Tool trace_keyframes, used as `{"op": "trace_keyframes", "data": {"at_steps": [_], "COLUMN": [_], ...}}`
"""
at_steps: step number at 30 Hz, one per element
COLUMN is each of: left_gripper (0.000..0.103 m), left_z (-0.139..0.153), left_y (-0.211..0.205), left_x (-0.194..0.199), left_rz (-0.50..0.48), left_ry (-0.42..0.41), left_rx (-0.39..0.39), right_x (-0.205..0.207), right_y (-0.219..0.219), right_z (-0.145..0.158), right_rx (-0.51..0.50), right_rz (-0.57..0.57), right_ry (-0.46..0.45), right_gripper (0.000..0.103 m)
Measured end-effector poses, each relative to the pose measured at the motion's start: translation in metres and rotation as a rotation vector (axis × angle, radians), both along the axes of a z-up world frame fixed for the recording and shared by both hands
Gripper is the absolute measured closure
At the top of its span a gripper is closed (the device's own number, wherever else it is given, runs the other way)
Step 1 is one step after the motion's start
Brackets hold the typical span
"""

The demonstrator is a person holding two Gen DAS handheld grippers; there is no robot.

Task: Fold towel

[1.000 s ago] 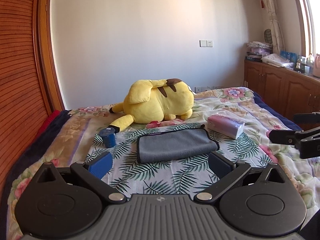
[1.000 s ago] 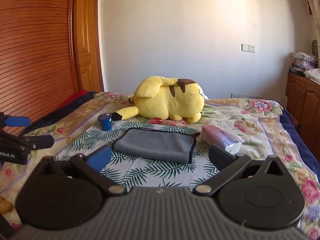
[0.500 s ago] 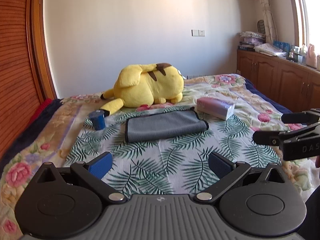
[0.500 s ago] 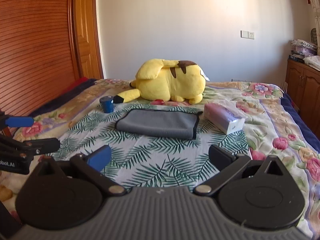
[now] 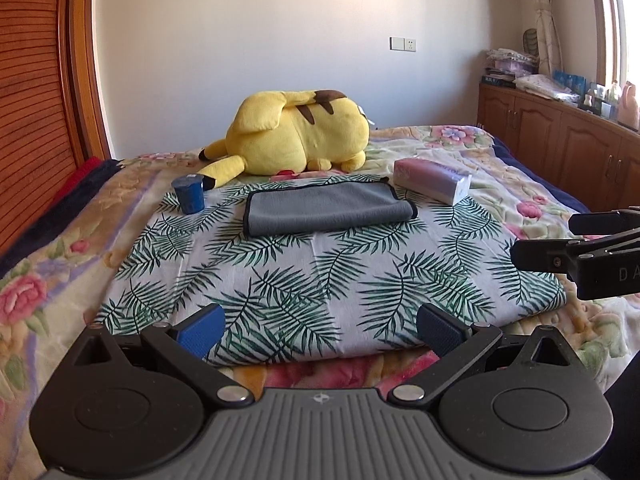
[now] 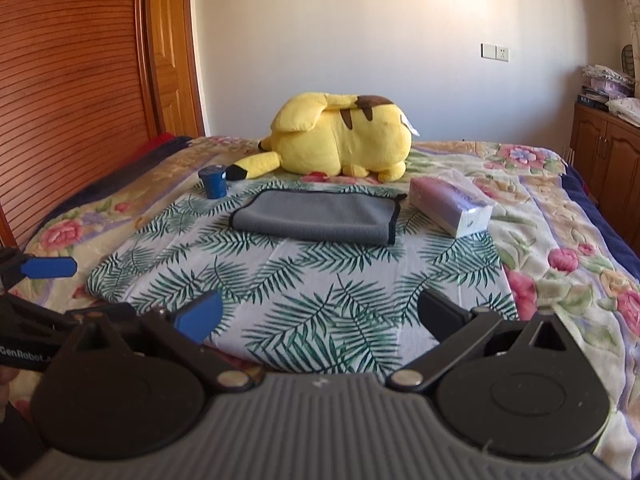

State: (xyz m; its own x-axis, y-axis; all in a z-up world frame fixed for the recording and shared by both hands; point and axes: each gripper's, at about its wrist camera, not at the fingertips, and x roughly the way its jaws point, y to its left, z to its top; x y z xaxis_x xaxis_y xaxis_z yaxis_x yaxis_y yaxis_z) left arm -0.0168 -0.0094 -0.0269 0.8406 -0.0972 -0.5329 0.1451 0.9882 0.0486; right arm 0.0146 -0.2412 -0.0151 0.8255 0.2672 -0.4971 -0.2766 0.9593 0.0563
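- Towel (image 5: 326,210) grey, with dark edging, folded into a flat rectangle, lying on the far part of the palm-leaf cloth (image 5: 320,280), touched by neither gripper.
- Nearest: left gripper (image 5: 322,330) spread wide, blue pads (image 5: 200,330) well apart, holding nothing, hovering at the near edge of the palm-leaf cloth.
- Right gripper (image 6: 320,314) likewise wide apart and holding nothing, over the same near edge; seen from the left wrist as black fingers at the right border (image 5: 576,252).
- In the right wrist view, left gripper's blue-tipped finger (image 6: 48,267) showing at the left border.
- Beneath the cloth: floral bedspread (image 6: 560,264) reaching out on both sides.
- Farther on, in the right wrist view: towel (image 6: 320,218) with its rounded fold facing the camera and its bound edges at the right end.
- Left of the towel, apart from it: small blue cup (image 5: 188,194), upright; contents impossible to tell.
- Right of the towel, just beside its far corner: pink tissue pack (image 5: 432,180), lying on its side.
- Behind the towel: yellow plush toy (image 5: 298,134) lying on the bedspread, black-tipped ear close to the cup.
- Farthest: white wall, wooden cabinets (image 5: 560,148) at right with stacked items on top, slatted wooden door (image 6: 68,100) at left.
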Motion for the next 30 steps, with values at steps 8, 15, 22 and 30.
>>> {"op": "trace_keyframes", "data": {"at_steps": [8,15,22,30], "left_gripper": [0.016,0.016,0.016,0.016], "left_z": [-0.004,-0.004,0.002,0.002], "left_y": [0.004,0.008,0.01,0.011], "left_x": [0.001,0.0,-0.005,-0.012], "left_rz": [0.016,0.03,0.048,0.054], "left_ry": [-0.022,-0.063,-0.115,-0.146], "left_rx": [-0.01,-0.037,-0.022,-0.013], "right_x": [0.0,-0.001,-0.004,-0.006], "right_y": [0.003,0.005,-0.001,-0.006], "right_z": [-0.01,-0.015,-0.014,-0.012], "right_rx": [-0.014,-0.027,-0.005,0.014], "right_rz": [0.002,-0.003,-0.016,-0.035], "right_ry": [0.007,-0.029,-0.064,-0.096], "right_gripper": [0.0,0.0,0.0,0.0]}}
